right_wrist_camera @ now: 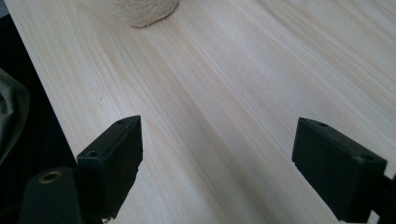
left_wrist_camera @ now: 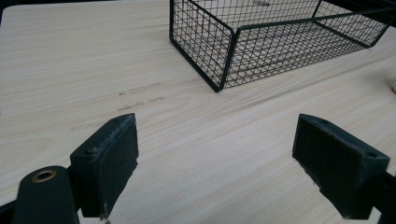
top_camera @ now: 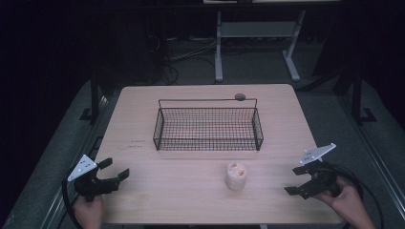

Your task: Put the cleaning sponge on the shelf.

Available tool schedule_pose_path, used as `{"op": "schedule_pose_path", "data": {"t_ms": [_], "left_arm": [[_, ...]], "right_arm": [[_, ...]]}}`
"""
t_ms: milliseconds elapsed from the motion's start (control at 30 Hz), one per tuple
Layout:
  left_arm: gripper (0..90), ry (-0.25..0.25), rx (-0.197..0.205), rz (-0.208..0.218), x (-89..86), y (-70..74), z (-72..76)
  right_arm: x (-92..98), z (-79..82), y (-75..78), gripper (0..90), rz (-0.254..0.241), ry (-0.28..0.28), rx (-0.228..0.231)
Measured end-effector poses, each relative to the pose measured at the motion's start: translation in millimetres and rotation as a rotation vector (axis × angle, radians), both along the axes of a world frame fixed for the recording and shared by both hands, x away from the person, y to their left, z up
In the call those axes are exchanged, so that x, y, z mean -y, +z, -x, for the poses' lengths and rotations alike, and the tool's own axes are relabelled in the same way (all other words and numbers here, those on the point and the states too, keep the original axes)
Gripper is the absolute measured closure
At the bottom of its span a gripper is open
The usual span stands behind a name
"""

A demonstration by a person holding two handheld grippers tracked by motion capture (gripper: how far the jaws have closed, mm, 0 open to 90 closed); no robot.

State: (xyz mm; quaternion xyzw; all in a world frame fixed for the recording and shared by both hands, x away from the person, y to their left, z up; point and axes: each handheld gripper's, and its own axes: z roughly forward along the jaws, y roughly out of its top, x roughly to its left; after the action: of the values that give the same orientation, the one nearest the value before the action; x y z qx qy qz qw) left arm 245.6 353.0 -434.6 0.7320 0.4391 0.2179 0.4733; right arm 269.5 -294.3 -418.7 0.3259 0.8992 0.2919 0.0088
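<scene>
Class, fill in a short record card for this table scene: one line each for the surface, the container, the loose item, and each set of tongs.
surface: pale wooden table
container: black wire basket, standing at the middle of the table with nothing visible inside
loose item: small beige roll standing upright in front of the basket, nearer the right tongs
left tongs: open, nothing between the jaws, at the near left corner
right tongs: open, nothing between the jaws, at the near right edge, apart from the roll
</scene>
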Motion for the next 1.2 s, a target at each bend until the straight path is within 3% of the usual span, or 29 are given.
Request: {"op": "schedule_pose_path", "data": {"t_ms": [333,1200], "left_arm": [[13.8,0.005,0.007,-0.004,-0.6,0.8,1.4],[13.8,0.005,0.012,0.004,0.2,1.6,2.6]], "right_arm": [[-14.8,-5.4,8.1,15.7,0.01,0.046,0.021],[-45.3,-14.6,18.1,15.6,0.052,0.123,0.013]]}}
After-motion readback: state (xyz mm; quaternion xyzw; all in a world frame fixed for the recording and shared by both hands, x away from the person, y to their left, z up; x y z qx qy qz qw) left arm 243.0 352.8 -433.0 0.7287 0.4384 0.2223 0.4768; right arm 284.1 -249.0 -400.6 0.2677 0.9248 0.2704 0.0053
